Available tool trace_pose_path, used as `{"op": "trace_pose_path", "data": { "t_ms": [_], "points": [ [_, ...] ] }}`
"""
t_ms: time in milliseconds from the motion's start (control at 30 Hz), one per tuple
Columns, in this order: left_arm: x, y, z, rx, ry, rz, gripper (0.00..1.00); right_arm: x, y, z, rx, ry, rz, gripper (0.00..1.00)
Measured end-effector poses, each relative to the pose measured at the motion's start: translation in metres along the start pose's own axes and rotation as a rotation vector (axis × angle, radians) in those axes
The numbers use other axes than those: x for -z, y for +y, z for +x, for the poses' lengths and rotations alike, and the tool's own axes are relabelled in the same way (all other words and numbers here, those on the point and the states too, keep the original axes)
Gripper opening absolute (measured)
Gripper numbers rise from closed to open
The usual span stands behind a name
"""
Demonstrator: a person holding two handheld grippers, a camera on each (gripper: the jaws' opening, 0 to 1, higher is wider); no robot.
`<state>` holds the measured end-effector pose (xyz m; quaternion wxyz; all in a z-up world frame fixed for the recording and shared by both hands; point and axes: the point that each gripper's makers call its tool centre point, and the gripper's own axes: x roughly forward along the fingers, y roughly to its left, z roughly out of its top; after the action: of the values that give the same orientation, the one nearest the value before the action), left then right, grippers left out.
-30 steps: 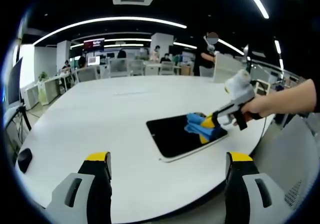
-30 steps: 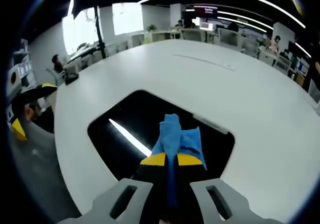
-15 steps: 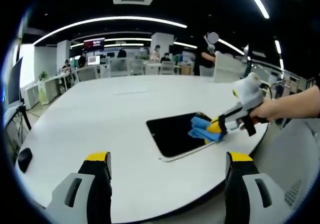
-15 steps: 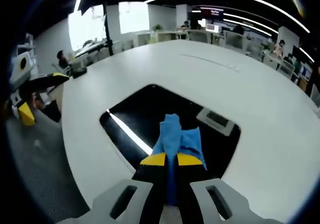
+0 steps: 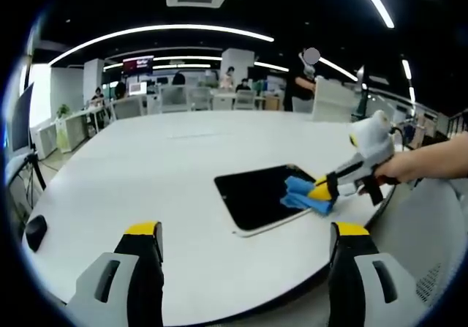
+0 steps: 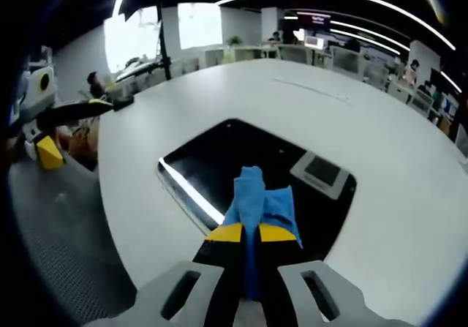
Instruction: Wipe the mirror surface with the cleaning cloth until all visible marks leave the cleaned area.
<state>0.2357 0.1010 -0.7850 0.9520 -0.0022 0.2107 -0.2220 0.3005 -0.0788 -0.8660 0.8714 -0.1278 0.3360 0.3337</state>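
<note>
Right gripper [image 6: 252,232]: jaws pressed together on the cloth [image 6: 259,203], tips angled down; a hand [image 5: 409,167] grips its handle. Left gripper [image 5: 245,228]: jaws spread wide apart, nothing between them, held level and well back.

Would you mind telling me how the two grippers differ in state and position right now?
The right gripper is shut on the blue cloth; the left gripper is open and holds nothing. The right gripper presses the cloth onto the mirror; the left gripper hovers back off the table edge. Both have yellow-tipped jaws.
</note>
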Motion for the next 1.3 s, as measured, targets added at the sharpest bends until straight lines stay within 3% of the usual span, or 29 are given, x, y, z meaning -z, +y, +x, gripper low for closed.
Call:
{"op": "trace_pose_path", "data": {
  "t_ms": [400, 1100, 1300],
  "points": [
    [0.0010, -0.0005, 0.0003, 0.003, 0.005, 0.002, 0.94, 0.0060, 0.0077, -0.0058, -0.016, 0.003, -0.004, 0.01],
    [0.0009, -0.0011, 0.0011, 0.001, 0.003, 0.001, 0.94, 0.0061, 0.0057, -0.0068, -0.007, -0.028, -0.024, 0.01],
    [0.0014, -0.0013, 0.0005, 0.001, 0.004, 0.000, 0.94, 0.0079, 0.0018, -0.0083, 0.010, -0.011, -0.008, 0.01]
  ]
}}
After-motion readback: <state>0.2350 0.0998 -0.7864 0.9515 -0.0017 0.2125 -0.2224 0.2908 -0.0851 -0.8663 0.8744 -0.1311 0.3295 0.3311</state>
